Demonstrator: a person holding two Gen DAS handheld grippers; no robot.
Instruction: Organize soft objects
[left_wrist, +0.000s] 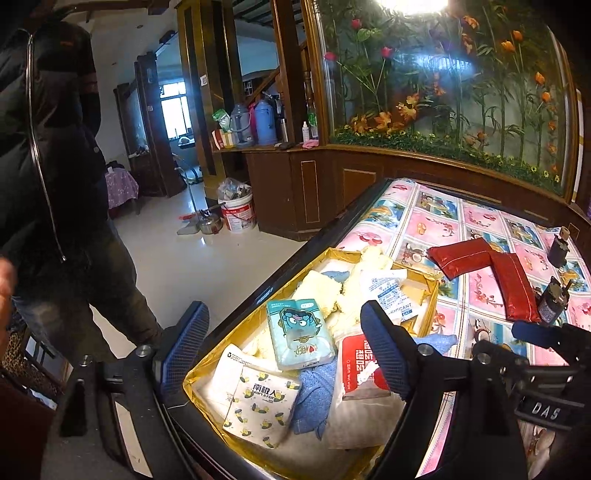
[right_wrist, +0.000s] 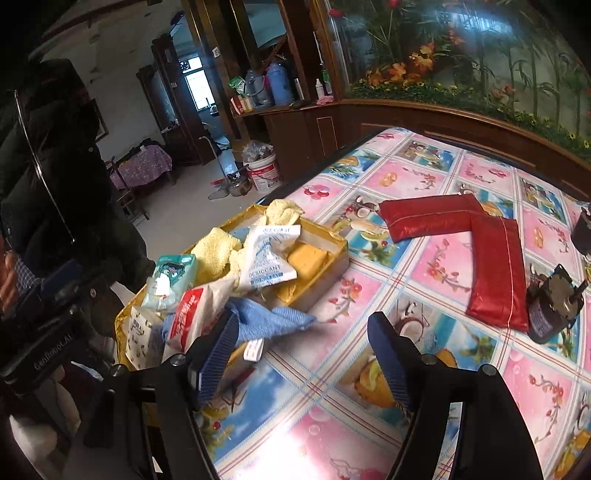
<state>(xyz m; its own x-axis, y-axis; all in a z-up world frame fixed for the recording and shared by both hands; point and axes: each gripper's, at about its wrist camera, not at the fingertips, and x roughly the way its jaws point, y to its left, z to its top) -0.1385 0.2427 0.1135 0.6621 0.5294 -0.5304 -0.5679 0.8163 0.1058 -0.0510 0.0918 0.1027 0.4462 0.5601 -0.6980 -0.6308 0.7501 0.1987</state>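
A gold box (left_wrist: 430, 291) (right_wrist: 341, 245) at the table's left edge holds soft items: yellow cloths (left_wrist: 319, 286) (right_wrist: 214, 251), a blue cloth (left_wrist: 314, 398) (right_wrist: 269, 317), tissue packs (left_wrist: 301, 332) (right_wrist: 170, 284), a desiccant bag (left_wrist: 388, 291) (right_wrist: 267, 258) and a red-white wipes pack (left_wrist: 354, 365) (right_wrist: 188, 317). Two red pouches (left_wrist: 461, 256) (right_wrist: 428, 218) lie on the patterned tablecloth. My left gripper (left_wrist: 284, 354) is open and empty above the box. My right gripper (right_wrist: 303, 358) is open and empty above the cloth, right of the box.
Two small dark motors (right_wrist: 554, 306) (left_wrist: 556, 299) stand at the table's right. A person in a dark jacket (left_wrist: 48, 147) stands left of the table. A white bucket (left_wrist: 236, 212) and a kettle sit on the floor. A wooden cabinet with artificial flowers (left_wrist: 443, 92) is behind.
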